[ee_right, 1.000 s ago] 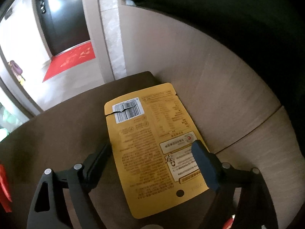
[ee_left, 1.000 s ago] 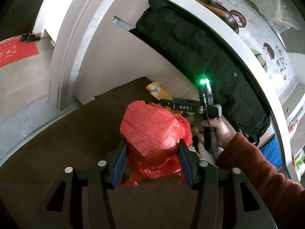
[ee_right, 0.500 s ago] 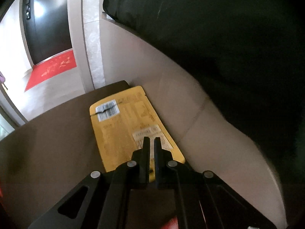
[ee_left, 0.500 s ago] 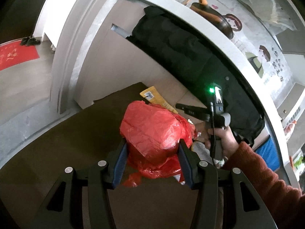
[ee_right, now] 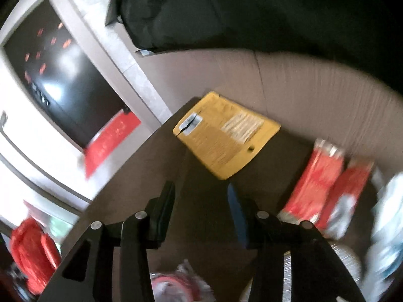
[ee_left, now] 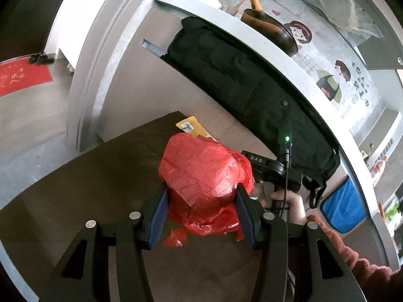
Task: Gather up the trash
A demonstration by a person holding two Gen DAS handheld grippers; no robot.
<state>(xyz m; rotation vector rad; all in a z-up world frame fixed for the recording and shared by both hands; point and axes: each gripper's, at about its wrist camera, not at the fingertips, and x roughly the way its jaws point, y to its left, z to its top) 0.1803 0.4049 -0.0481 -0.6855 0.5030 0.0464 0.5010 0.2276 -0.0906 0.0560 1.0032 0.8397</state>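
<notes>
The left claw (ee_left: pixel 200 210) is clamped on a bundled red plastic bag (ee_left: pixel 204 173), its blue pads pressing either flank of the bundle above the dark brown desk (ee_left: pixel 88 181).

The right claw (ee_right: pixel 200 201) has nothing between its fingers; its jaws are opening, and only bare desk shows in the gap. In the left wrist view the hand (ee_left: pixel 289 202) carrying it sits just beyond the right side of the bag, under a dark jacket (ee_left: pixel 239 80) draped from the counter above.

The piece the next move most likely turns on is the yellow packet (ee_right: pixel 226 136), lying flat at the far corner of the desk where it meets the pale cabinet front. From the right claw it lies ahead and a little to the right, apart from the fingertips, with its near corner closest to the right finger. Its long axis runs diagonally, from the barcode end at far left to the punched-hole end at near right (so the jaws are not square to it). The right claw is plainly the nearer one; the left is occupied and the bag blocks much of its view of the packet.

Further right along the back edge lie two red wrappers (ee_right: pixel 327 183), side by side, blurred, with pale crumpled litter beyond them that I cannot identify.
</notes>
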